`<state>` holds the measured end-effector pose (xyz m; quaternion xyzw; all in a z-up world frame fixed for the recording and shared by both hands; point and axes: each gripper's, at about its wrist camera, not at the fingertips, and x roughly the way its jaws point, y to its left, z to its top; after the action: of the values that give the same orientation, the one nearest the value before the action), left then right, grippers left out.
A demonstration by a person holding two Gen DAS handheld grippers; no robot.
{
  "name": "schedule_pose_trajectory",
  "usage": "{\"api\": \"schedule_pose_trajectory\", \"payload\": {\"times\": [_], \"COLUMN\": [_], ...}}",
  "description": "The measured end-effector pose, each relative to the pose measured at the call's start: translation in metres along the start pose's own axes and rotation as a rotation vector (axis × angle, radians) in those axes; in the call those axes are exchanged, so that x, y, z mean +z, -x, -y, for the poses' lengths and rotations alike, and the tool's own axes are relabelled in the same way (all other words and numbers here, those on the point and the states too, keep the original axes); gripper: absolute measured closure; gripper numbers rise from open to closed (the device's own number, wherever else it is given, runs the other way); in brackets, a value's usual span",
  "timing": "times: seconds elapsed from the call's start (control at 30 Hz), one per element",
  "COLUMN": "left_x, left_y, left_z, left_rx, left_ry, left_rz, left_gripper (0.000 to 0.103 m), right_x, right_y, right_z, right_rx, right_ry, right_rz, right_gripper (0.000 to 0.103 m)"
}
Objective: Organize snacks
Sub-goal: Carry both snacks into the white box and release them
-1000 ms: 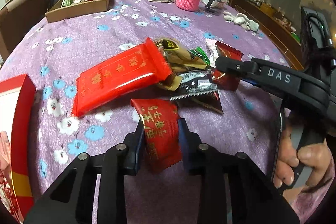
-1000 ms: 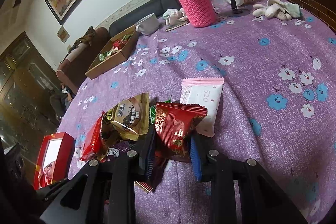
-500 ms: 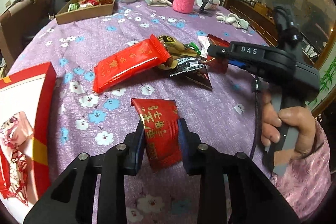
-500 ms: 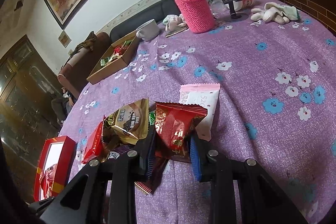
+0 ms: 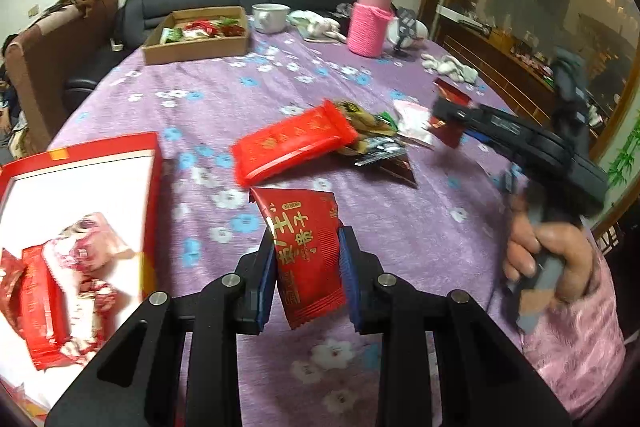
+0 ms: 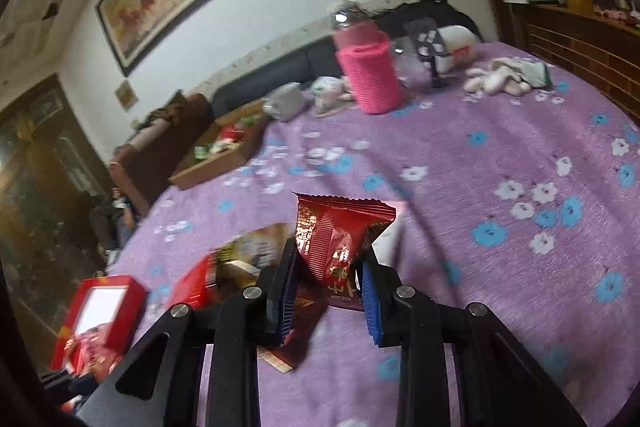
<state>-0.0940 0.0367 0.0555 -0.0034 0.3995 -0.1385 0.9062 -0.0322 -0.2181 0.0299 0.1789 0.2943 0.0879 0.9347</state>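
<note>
Op: Tongs first. Left tongs (image 5: 307,259) clamp a red snack packet (image 5: 306,251) by its sides, lifted off the purple flowered counter (image 5: 420,251). Right tongs (image 6: 327,273) pinch a dark red packet (image 6: 338,235), also clear of the cloth.

Obs: Where do I log the rest of the snacks?

Op: I see a loose heap mid-counter: a long red bar (image 5: 294,143) lying against crumpled gold and green wrappers (image 5: 366,125), a white sachet (image 5: 412,117) just beside them. Red box (image 5: 80,227) sits open at my left, red and pink packets inside.

Obs: Far side?

Op: Cardboard tray (image 5: 196,39) holding sweets, a grey mug (image 5: 271,17) beside it, a pink knitted flask (image 5: 370,23) near the far edge.
</note>
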Motion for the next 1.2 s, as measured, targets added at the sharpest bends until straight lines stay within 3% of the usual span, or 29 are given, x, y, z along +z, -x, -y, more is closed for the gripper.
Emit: {"api": "schedule_pose_trajectory", "payload": {"times": [0.23, 0.43, 0.73, 1.2], "left_x": [-0.001, -0.009, -0.025, -0.036], "left_y": [0.025, 0.04, 0.05, 0.058], "left_z": [-0.029, -0.068, -0.118, -0.152], "left_rx": [0.081, 0.18, 0.272, 0.312], "left_ry": [0.03, 0.086, 0.186, 0.252], "left_rz": [0.075, 0.114, 0.122, 0.135], "left_gripper": [0.076, 0.076, 0.076, 0.076], "right_x": [-0.019, -0.036, -0.065, -0.097], "right_y": [0.008, -0.008, -0.024, -0.039], "right_z": [-0.06, -0.113, -0.173, -0.246], "right_rx": [0.212, 0.332, 0.431, 0.509], "right_ry": [0.051, 0.101, 0.163, 0.29], "right_rz": [-0.047, -0.138, -0.233, -0.312], "right_gripper": [0.074, 0.074, 0.075, 0.075]}}
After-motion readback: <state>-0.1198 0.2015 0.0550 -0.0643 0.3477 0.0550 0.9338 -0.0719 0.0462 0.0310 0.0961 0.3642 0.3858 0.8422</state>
